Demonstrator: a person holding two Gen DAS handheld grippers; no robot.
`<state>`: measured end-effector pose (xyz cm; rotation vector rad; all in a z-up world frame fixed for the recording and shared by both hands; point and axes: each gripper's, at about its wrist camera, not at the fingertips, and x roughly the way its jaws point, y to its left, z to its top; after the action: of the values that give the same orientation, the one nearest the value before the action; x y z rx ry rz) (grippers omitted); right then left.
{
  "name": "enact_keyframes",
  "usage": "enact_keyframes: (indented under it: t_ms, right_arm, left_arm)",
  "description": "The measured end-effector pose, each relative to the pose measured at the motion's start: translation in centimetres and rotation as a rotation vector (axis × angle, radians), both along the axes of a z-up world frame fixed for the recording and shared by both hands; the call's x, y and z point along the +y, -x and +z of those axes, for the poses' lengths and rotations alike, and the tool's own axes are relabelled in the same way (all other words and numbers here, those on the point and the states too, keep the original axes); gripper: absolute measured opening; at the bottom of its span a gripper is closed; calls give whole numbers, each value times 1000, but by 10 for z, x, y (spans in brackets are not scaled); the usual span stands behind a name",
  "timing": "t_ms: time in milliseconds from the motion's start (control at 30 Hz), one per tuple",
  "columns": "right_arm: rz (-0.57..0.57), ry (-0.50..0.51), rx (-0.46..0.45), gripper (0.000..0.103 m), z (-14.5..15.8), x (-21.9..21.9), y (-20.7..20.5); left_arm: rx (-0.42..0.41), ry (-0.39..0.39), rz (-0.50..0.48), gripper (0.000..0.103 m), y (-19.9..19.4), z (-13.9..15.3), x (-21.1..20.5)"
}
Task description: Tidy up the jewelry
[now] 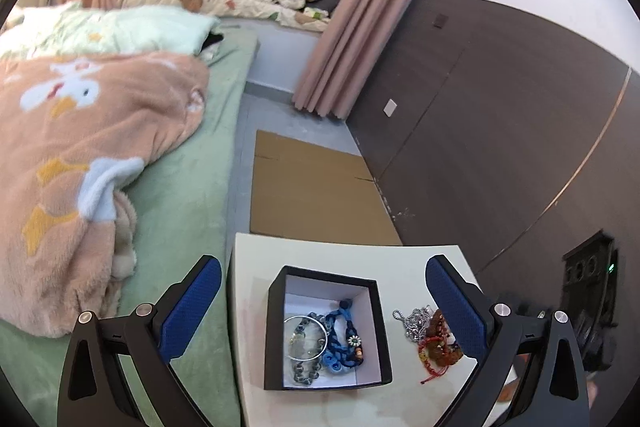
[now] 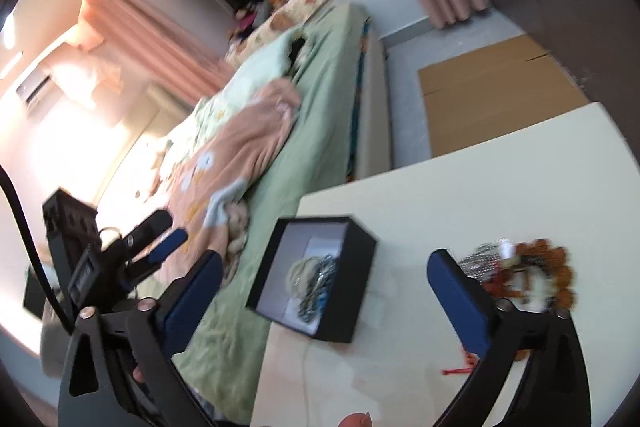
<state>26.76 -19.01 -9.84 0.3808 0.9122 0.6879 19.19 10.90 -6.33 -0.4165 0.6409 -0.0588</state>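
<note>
A black box [image 1: 276, 327] with a white inside sits on the cream table [image 1: 400, 259]. In it lie a silver bangle [image 1: 306, 339], a blue braided bracelet [image 1: 340, 339] and a dark bead chain. To its right is a loose pile: a silver ball chain [image 1: 414, 323], red cord and amber beads [image 1: 434, 347]. My left gripper [image 1: 324, 307] is open, with nothing held, its blue pads framing the box from nearer the camera. The right wrist view is blurred. There my right gripper [image 2: 328, 297] is wide open and holds nothing, with the box [image 2: 360, 267] ahead of it and the pile [image 2: 532, 267] past its right finger.
A bed with a green sheet [image 1: 192, 207] and a peach blanket [image 1: 80, 147] runs along the table's left edge. Flat cardboard [image 1: 312, 195] lies on the floor beyond the table. A dark wall panel [image 1: 500, 127] stands to the right. A fingertip [image 2: 356, 419] shows at the right wrist view's bottom edge.
</note>
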Motion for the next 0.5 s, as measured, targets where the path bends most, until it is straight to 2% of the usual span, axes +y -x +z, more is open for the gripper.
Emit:
enact_keyframes:
  t_ms: [300,367,500]
  right_arm:
    - [-122,74,-100,103,17,-53,2]
    - [-140,81,-94,103,16,-65,3]
    - [-146,142,-64,103,14,-80,-1]
  left_arm:
    - [-31,-114,-60,102,0,1,-47]
    - [-30,-143,-78,102,-1,1,-57]
    - [-14,-140,-140,102,-4,-3,-78]
